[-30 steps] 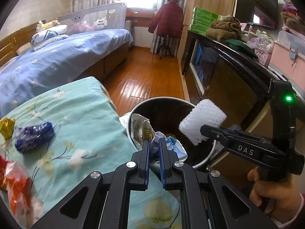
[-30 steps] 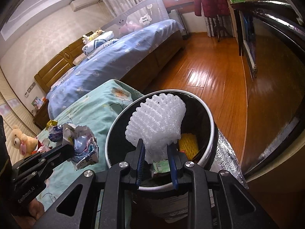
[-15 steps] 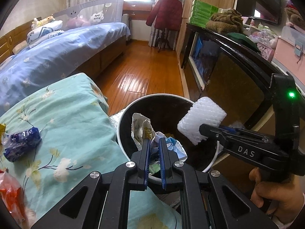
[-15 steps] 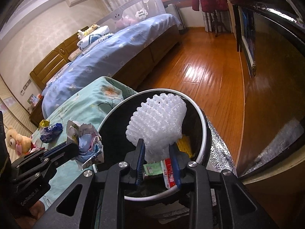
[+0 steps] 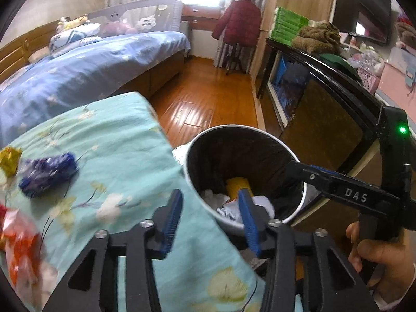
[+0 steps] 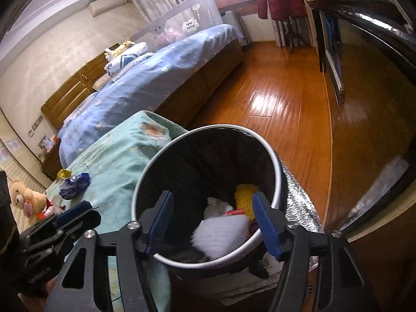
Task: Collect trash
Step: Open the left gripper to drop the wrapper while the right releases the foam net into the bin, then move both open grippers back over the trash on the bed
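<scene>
The round black bin (image 5: 234,127) with a white rim stands beside the teal flowered cloth (image 5: 117,135). My left gripper (image 5: 210,197) hangs over its near rim, jaws opening, nothing between them; a crumpled wrapper (image 5: 231,210) lies in the bin below. My right gripper (image 6: 212,200) is over the bin (image 6: 215,126) too, jaws opening and bare. The white foam net (image 6: 221,234) shows blurred inside the bin beneath it, beside a yellow piece (image 6: 244,197). On the cloth lie a blue wrapper (image 5: 48,173), a yellow one (image 5: 9,157) and a red-orange one (image 5: 20,241).
A dark cabinet (image 5: 325,109) runs close along the bin's right side. A silver foil mat (image 6: 299,202) lies under the bin on the wooden floor (image 6: 280,98). A blue-covered bed (image 5: 78,72) stands beyond the cloth. A teddy bear (image 6: 23,197) sits at the far left.
Both grippers have gone from shut to open. The crumpled wrapper left the left jaws and the foam net left the right jaws; both now lie in the bin.
</scene>
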The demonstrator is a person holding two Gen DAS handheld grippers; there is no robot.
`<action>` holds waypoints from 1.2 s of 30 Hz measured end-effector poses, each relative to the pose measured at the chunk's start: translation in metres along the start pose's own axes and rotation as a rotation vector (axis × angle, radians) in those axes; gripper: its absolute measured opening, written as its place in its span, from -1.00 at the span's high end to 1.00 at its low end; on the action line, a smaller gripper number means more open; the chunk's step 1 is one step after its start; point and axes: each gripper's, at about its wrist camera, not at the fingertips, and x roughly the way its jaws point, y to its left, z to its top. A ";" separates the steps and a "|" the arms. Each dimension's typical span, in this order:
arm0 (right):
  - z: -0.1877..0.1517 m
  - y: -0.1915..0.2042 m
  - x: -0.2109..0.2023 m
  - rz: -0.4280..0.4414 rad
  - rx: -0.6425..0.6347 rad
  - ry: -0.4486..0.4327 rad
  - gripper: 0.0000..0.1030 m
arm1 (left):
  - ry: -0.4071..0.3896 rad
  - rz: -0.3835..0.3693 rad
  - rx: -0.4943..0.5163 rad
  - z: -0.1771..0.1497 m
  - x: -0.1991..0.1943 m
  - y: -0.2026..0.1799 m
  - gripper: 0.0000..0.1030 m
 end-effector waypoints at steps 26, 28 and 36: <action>-0.064 0.140 -0.007 0.219 -0.107 0.013 -0.67 | -0.170 0.358 -0.168 -0.127 -0.158 0.097 -0.49; -0.071 0.152 -0.003 0.234 -0.118 0.026 -0.67 | -0.164 0.384 -0.193 -0.131 -0.164 0.105 -0.49; -0.093 0.195 0.011 0.288 -0.174 0.079 -0.67 | -0.111 0.443 -0.272 -0.139 -0.180 0.138 -0.51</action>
